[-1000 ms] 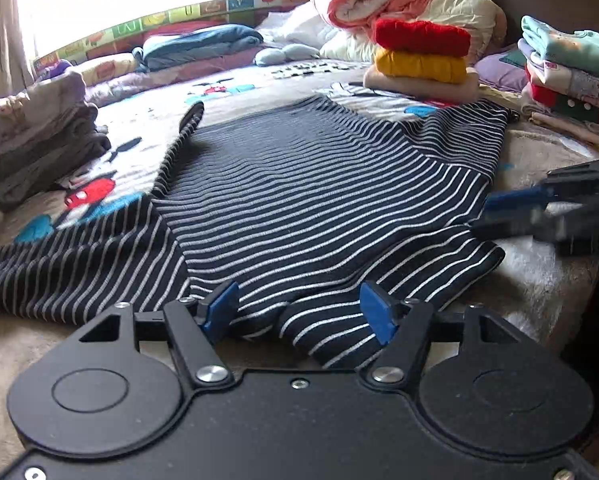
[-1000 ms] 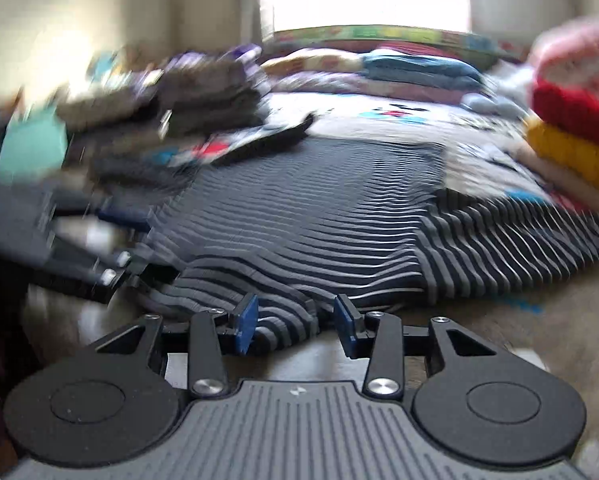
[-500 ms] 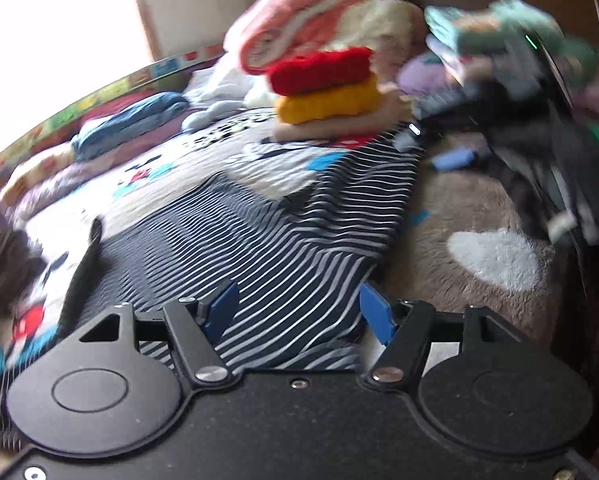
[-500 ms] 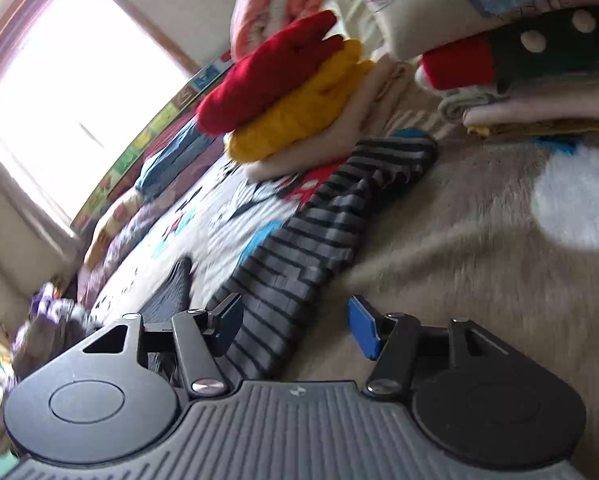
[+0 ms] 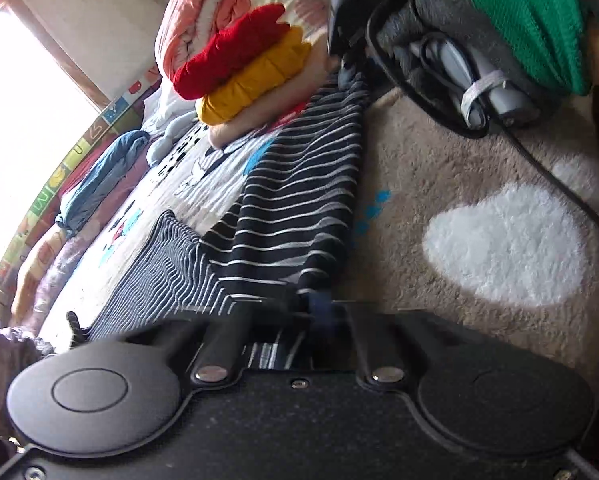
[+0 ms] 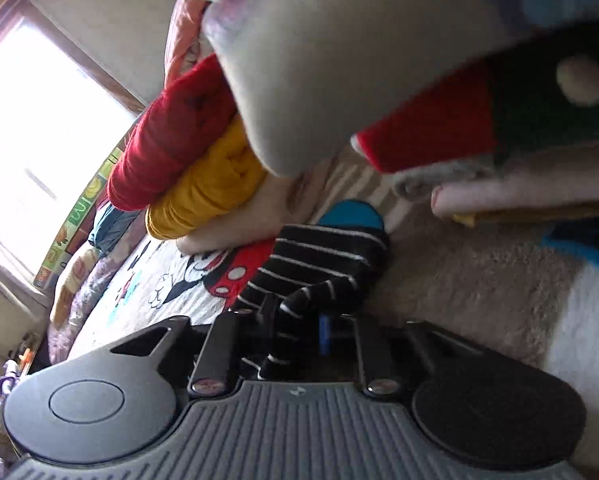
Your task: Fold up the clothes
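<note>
Now two hand-held grippers, left [image 5: 299, 306] and closing right [image 6: 299, 326], each clamped on one striped garment [image 5: 299, 216].

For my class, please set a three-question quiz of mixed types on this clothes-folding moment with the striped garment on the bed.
1. True or false: the left claw is shut on the edge of the striped garment.
2. Multiple choice: in the stack of folded knits, what lies directly under the red knit? A) a green knit B) the yellow knit C) a blue knit
3. Short answer: what part of the striped garment is between the pads of the right claw?

Key
1. True.
2. B.
3. A bunched end of the striped fabric, near the Mickey print; the jaws are closing on it.
</note>
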Demonstrator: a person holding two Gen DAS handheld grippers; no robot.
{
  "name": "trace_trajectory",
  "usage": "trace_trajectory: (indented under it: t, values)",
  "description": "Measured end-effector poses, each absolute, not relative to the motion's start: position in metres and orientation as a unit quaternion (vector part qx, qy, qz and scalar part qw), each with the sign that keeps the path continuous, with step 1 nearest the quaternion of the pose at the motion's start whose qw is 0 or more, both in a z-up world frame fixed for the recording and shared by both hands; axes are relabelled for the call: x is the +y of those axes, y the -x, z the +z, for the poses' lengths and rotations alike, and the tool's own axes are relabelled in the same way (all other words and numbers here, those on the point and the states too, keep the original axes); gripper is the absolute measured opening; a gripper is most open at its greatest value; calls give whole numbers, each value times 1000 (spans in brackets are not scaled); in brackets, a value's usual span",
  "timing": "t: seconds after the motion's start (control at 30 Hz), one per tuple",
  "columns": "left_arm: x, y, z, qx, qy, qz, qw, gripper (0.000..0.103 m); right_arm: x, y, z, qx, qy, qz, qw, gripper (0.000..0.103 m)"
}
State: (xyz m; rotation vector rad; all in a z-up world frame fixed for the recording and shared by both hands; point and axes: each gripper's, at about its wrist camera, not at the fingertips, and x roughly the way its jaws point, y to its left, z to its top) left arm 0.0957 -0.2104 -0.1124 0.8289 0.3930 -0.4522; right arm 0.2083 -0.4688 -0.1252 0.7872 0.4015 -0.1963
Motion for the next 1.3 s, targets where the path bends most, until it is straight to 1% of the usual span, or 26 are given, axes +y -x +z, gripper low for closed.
trace_trajectory:
  t: [0.07,0.17,0.23,0.27,0.3,0.33,0.37,0.4,0.43,0.47,0.5,0.57,0.6,0.63,0.73,0.77,0.9,0.97,1.0,1.03,1.07,1.17,1.2,1.23,1.3]
  values:
    - [-207,-89,-110,188,-401,-225,868,3,-462,-201,-112,165,-326,-114,924,11]
    - [-201,-86,-127,196,-417,-238,855,2,-472,-204,-124,188,-345,-131,910,12]
    - [-199,-83,-126,187,-420,-245,854,2,-479,-207,-133,206,-363,-142,898,8]
    - [-198,-85,-124,191,-412,-246,856,2,-478,-207,-132,205,-358,-141,900,11]
    - [-197,-86,-121,194,-402,-247,860,2,-476,-207,-130,206,-353,-137,903,16]
    - [-196,-88,-118,198,-393,-248,863,2,-474,-207,-129,208,-349,-131,904,26]
    - [-197,-87,-119,196,-393,-246,864,2,-475,-206,-130,206,-359,-123,902,31]
    - [-198,-86,-121,192,-398,-244,863,5,-478,-207,-131,201,-372,-111,899,44]
    - [-201,-84,-123,186,-406,-237,862,10,-479,-209,-132,202,-376,-102,899,49]
    - [-204,-82,-125,180,-416,-229,861,13,-479,-211,-132,207,-371,-97,900,49]
    - [-208,-79,-128,173,-426,-221,860,17,-478,-213,-133,210,-367,-89,902,48]
    - [-213,-79,-130,168,-431,-217,860,17,-476,-216,-135,214,-358,-77,906,27]
    - [-214,-80,-130,168,-429,-215,861,15,-474,-218,-135,216,-353,-76,907,10]
    - [-215,-81,-129,171,-424,-214,863,4,-472,-220,-135,219,-348,-74,909,7]
    - [-219,-76,-125,150,-425,-201,870,3,-462,-210,-119,175,-300,-102,932,6]
    - [-221,-76,-127,156,-427,-205,867,3,-460,-206,-114,163,-282,-112,939,6]
    - [-218,-74,-132,172,-424,-225,860,3,-470,-205,-125,184,-304,-140,924,6]
    - [-211,-71,-122,177,-405,-243,863,6,-469,-205,-123,185,-299,-144,925,6]
    - [-206,-69,-116,183,-390,-258,865,15,-469,-206,-124,188,-299,-144,924,6]
    - [-199,-68,-106,189,-366,-273,870,28,-469,-207,-124,191,-301,-146,923,8]
    - [-191,-70,-97,195,-337,-274,880,31,-470,-207,-125,190,-304,-148,922,11]
    - [-166,-85,-74,216,-247,-252,910,29,-473,-204,-126,184,-314,-153,919,18]
    - [-159,-96,-70,228,-221,-236,918,29,-473,-203,-125,183,-314,-153,919,28]
    - [-154,-106,-68,237,-200,-221,925,29,-472,-203,-124,183,-311,-152,920,42]
    - [-147,-123,-66,252,-165,-196,933,29,-469,-197,-120,178,-305,-151,923,47]
